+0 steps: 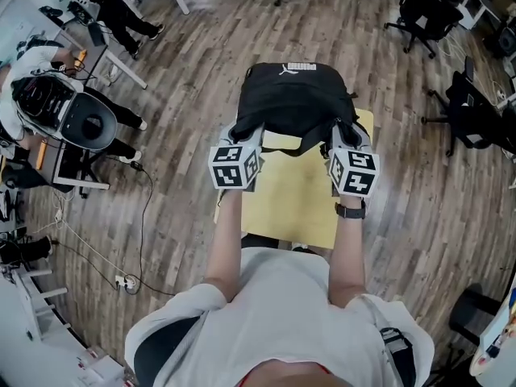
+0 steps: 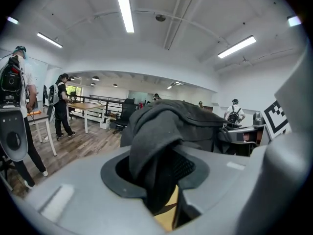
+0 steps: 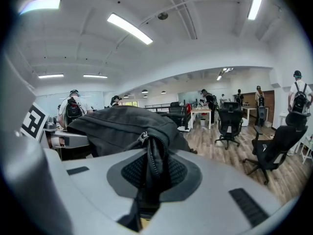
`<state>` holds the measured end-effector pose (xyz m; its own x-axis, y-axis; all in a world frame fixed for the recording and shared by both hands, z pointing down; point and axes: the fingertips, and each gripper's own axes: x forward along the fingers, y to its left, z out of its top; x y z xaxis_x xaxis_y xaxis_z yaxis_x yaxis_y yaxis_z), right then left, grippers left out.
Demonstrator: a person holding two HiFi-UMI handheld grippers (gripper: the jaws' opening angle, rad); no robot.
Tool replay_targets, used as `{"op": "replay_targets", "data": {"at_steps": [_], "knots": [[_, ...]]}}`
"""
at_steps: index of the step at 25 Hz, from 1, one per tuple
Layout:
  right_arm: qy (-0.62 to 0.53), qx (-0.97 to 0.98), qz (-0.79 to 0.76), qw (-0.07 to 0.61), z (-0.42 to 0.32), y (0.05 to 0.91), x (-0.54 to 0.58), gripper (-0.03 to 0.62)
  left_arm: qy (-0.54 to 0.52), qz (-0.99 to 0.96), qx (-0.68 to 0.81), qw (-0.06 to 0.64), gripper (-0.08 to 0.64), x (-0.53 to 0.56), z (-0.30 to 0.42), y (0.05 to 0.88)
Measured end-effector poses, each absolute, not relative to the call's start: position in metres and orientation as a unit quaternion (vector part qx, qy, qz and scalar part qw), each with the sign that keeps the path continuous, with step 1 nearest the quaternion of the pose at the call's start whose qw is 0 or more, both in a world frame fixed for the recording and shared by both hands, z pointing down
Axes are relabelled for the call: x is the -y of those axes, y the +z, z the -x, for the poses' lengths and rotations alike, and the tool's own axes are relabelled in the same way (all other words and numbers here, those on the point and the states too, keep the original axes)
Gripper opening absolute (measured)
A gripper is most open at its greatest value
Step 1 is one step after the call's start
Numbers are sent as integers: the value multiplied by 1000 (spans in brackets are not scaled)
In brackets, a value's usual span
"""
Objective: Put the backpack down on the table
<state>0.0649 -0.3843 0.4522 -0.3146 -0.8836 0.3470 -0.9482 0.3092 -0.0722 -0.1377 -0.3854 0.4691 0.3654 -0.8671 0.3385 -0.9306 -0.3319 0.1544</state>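
Observation:
A black backpack (image 1: 292,99) hangs between my two grippers over the far end of a small yellow table (image 1: 294,204). My left gripper (image 1: 244,132) is shut on a thick fold of the backpack's fabric (image 2: 156,146) at its left side. My right gripper (image 1: 345,133) is shut on a zippered edge of the backpack (image 3: 152,158) at its right side. In both gripper views the bag's bulk fills the middle and hides the jaw tips. A sliver of yellow table (image 2: 166,214) shows under the left jaws.
Wooden floor surrounds the table. Black office chairs (image 1: 426,10) stand at the far right. A person with a backpack rig (image 1: 48,103) stands at the left by a desk. A cable and power strip (image 1: 125,280) lie on the floor at the left.

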Motion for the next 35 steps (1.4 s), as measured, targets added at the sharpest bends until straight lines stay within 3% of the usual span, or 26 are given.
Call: {"op": "replay_targets", "data": {"at_steps": [19, 35], "knots": [[192, 777, -575, 171, -59, 535, 484, 43, 136, -808, 527, 225, 138, 491, 143, 553], [242, 751, -571, 227, -82, 620, 502, 43, 177, -805, 493, 279, 140, 510, 120, 643]]}}
